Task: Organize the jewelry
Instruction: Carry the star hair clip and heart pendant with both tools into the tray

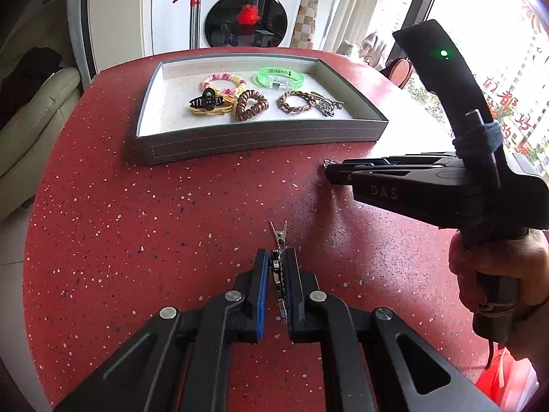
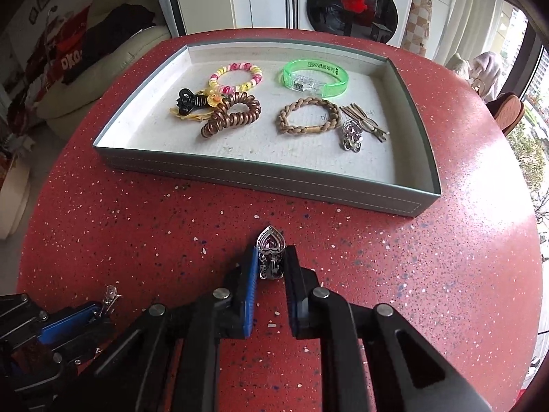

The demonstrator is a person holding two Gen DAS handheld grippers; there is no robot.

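My left gripper (image 1: 276,257) is shut on a thin metal alligator hair clip (image 1: 278,237), whose toothed tip sticks out ahead of the fingers above the red table. My right gripper (image 2: 271,257) is shut on a silver heart-shaped clip (image 2: 271,242); it also shows in the left wrist view (image 1: 329,168), right of centre. A grey tray (image 2: 240,171) lies beyond both grippers. It holds a pink and yellow bead bracelet (image 2: 236,77), a green bangle (image 2: 317,77), a black claw clip (image 2: 188,101), a brown coil tie (image 2: 231,115), a braided bracelet (image 2: 307,116) and a silver clip (image 2: 351,135).
The round red speckled table (image 2: 446,257) has its edge close on the right. A washing machine (image 1: 247,10) stands behind it, a cream sofa (image 1: 31,127) to the left. The left gripper's fingers show at the bottom left of the right wrist view (image 2: 68,322).
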